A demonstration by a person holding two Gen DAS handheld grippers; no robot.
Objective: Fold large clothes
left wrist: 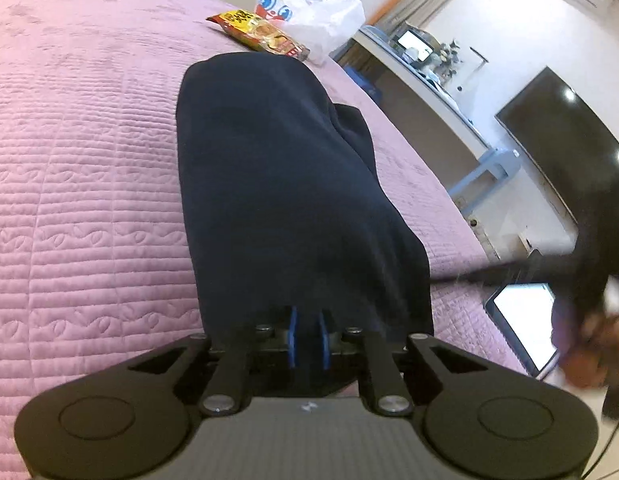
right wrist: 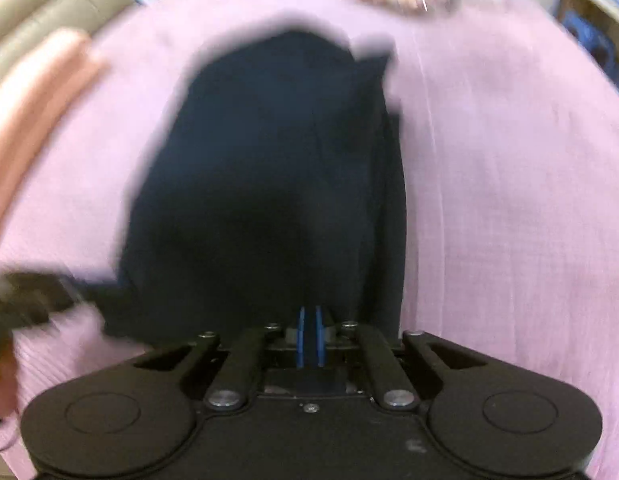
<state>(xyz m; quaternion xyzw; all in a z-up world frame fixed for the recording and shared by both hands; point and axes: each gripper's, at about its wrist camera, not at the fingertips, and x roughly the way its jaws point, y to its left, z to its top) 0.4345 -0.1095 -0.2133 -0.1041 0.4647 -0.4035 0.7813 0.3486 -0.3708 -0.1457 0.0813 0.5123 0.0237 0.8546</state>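
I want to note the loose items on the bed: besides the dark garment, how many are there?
2. A snack packet lies beyond the dark garment's far end, and a white plastic bag sits just behind it near the bed's edge. The garment may hide more.

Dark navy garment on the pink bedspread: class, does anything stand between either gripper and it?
Nothing visible does. The left gripper and the right gripper both sit right at the near edge of the dark navy garment. The snack packet lies beyond its far end.
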